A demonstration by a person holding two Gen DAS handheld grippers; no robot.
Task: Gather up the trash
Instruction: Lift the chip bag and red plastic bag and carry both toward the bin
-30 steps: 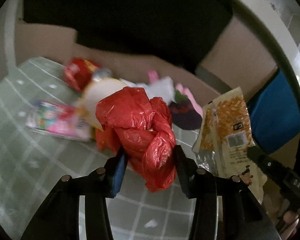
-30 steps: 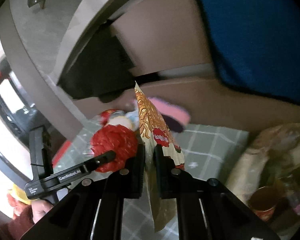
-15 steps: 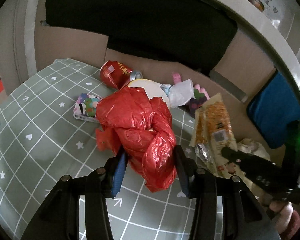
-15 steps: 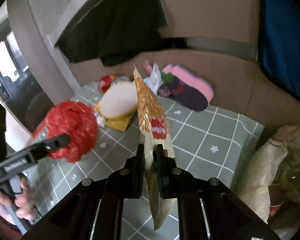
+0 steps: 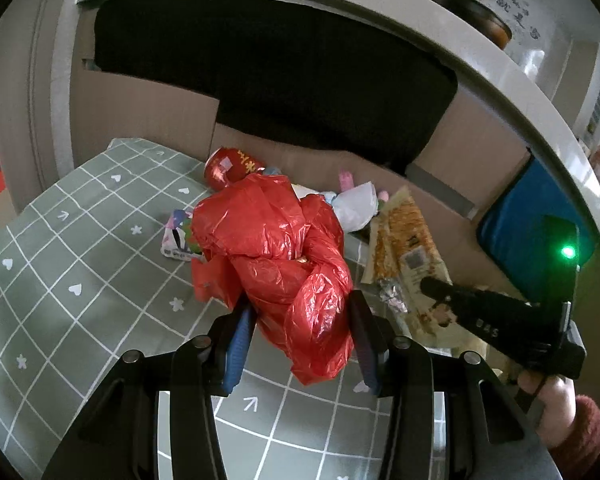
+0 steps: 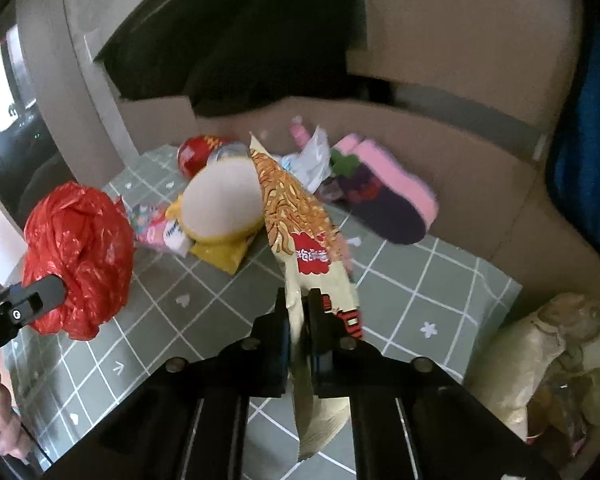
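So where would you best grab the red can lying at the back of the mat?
Across the red can's round side, coming from above. It lies on its side on the green mat, with the cardboard wall behind it and wrappers in front, so the top is the freest way in.

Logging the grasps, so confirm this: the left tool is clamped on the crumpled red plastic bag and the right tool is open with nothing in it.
One part is wrong. The right tool is shut on the noodle packet, as the right wrist view shows. The left tool is indeed clamped on the crumpled red plastic bag.
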